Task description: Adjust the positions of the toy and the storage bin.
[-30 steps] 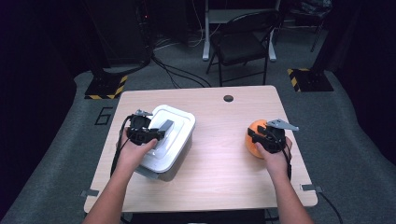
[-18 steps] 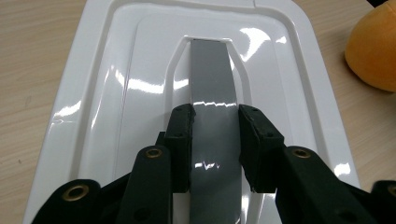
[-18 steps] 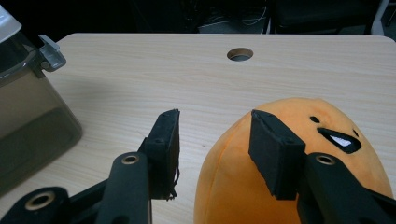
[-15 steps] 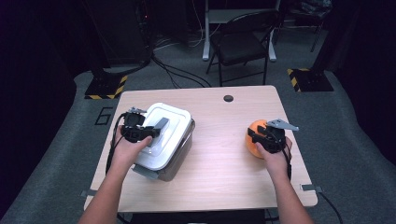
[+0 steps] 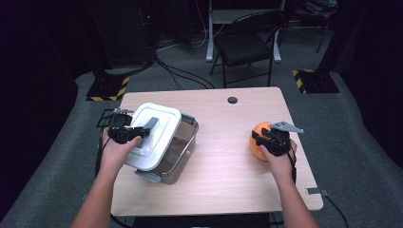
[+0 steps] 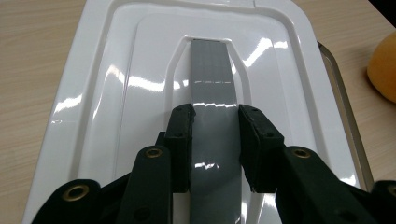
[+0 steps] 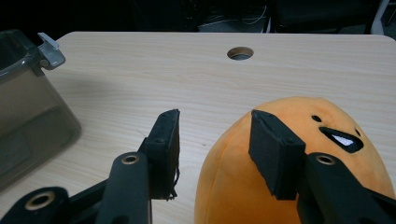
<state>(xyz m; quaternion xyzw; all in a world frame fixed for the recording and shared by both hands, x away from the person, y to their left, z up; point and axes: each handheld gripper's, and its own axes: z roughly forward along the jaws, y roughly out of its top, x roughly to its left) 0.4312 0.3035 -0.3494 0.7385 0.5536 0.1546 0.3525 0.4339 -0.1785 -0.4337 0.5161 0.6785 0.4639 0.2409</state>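
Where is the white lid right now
In the high view the white lid is at the table's left side, lifted off toward the left of the clear container, with the left gripper clamped on its grey handle.

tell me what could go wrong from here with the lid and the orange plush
1. The left gripper holds the white lid by its narrow grey handle alone, tilted half off the clear box; it could pivot or slip and knock the box.
2. The right gripper touches the orange plush with one jaw only, the other jaw beside it; closing may just push the plush away.
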